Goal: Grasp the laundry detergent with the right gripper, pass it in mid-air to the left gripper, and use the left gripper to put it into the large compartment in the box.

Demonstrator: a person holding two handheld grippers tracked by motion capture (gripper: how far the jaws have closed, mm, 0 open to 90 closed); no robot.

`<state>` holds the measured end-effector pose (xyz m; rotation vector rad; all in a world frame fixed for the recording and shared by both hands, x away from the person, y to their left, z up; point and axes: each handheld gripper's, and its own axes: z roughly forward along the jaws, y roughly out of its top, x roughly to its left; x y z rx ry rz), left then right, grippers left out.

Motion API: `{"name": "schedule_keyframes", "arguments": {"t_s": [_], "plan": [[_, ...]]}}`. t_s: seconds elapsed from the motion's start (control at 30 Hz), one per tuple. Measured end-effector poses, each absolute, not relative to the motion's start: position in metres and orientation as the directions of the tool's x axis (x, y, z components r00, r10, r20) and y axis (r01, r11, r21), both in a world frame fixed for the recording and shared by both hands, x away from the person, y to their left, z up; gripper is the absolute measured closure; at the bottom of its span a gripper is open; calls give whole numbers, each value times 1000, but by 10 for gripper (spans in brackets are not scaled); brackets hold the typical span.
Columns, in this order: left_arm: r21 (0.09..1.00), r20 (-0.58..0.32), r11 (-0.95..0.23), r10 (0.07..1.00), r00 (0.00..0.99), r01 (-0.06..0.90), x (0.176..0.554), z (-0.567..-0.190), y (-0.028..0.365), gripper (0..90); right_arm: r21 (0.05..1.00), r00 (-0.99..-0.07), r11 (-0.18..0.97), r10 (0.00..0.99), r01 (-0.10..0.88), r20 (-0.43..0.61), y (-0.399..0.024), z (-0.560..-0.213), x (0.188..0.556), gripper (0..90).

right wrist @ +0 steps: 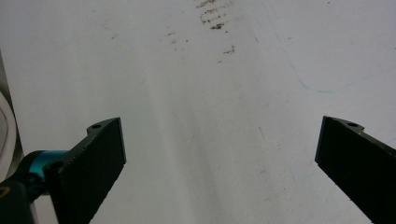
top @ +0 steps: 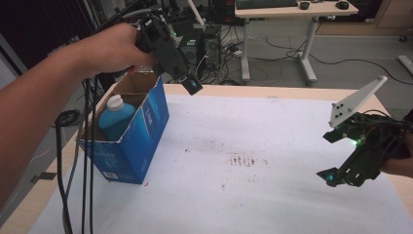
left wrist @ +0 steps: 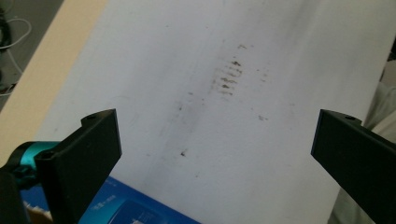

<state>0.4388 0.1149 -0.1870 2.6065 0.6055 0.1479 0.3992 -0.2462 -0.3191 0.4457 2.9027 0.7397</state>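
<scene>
1. Your left claw hangs in the upper left of the frame, above the far rim of the open blue cardboard box. Its jaws are spread wide with nothing between them.
2. A blue plastic bottle with a white cap stands inside that box, at the left of the white-covered worktop.
3. Your right claw, at the right edge, is released too.

The scene is dimly and evenly lit from above, and soft shadows are cast on the white table cover below the right gripper. A pale sheen is seen between the jaws in the right gripper view. All pictures are slightly soft and grainy; the background beyond the left gripper is left dark.
</scene>
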Motion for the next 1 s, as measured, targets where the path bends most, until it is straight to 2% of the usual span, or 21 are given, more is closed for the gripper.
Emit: {"name": "schedule_keyframes", "arguments": {"t_s": [0.47,1.0], "plan": [[382,-16,-863,352,936,332,439,-227,75,16,476,-946,833,323,282,-5,-250,-322,403,11],[334,-22,-886,333,943,321,437,-259,51,16,467,-943,834,332,295,4,-251,-323,404,11]]}}
